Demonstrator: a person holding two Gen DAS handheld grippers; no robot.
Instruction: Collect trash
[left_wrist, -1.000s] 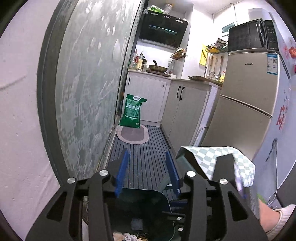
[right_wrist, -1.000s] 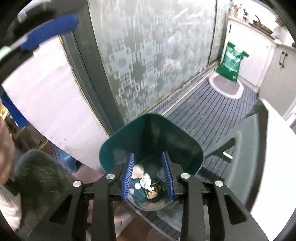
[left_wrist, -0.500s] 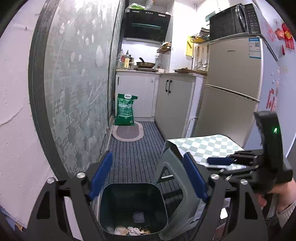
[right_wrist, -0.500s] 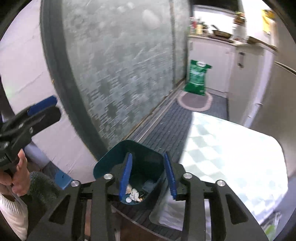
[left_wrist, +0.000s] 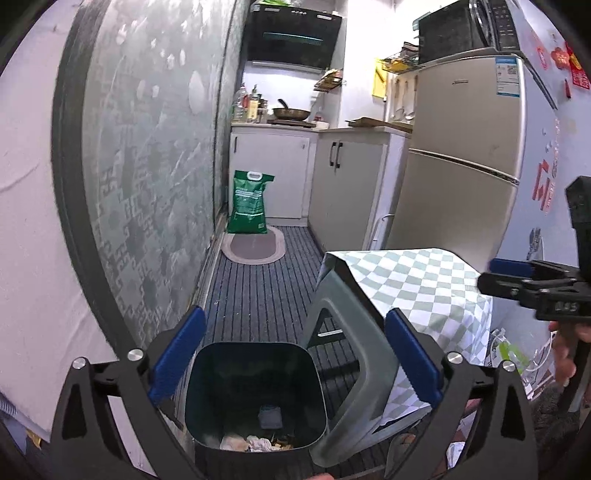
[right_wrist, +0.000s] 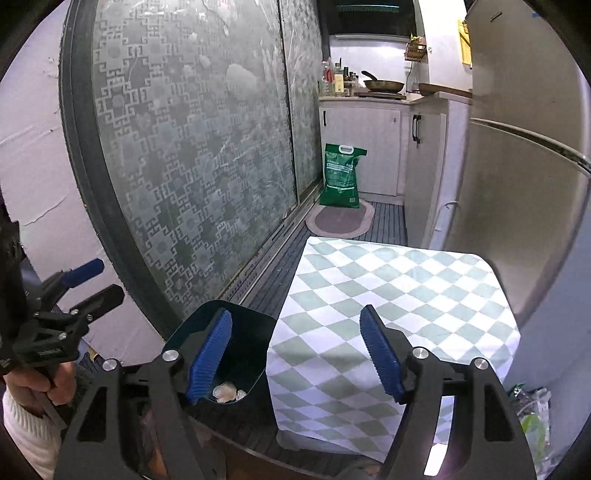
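From the left wrist camera I look down past my left gripper (left_wrist: 295, 362), whose blue pads (left_wrist: 177, 354) stand far apart and are opening, with nothing pressed between them; the dark green trash bin (left_wrist: 255, 391) sits on the floor below and between them, untouched. Its grey lid (left_wrist: 354, 354) is tipped up to the right, leaning against the table with the green-and-white checked cloth (left_wrist: 417, 284). Crumpled paper scraps and other trash (left_wrist: 258, 443) lie at the bottom of the bin. Further off I see a striped floor runner (left_wrist: 266, 291), an oval mat (left_wrist: 255, 249) and a green sack (left_wrist: 249, 203) standing against white cabinets, with a fridge (left_wrist: 461, 158) on the right. My right gripper (left_wrist: 524, 280) enters from the right edge, held by a hand (left_wrist: 565, 354). From the right wrist camera, my right gripper (right_wrist: 299, 354) hangs above the near edge of the checked cloth (right_wrist: 399, 295), its jaws opening and holding nothing. The bin (right_wrist: 236, 350) shows just beside the table's left edge, partly behind the left pad, with pale scraps (right_wrist: 225, 391) visible inside. A frosted patterned sliding door (right_wrist: 192, 155) fills the left side, and my left gripper (right_wrist: 88, 284) appears at the left edge.
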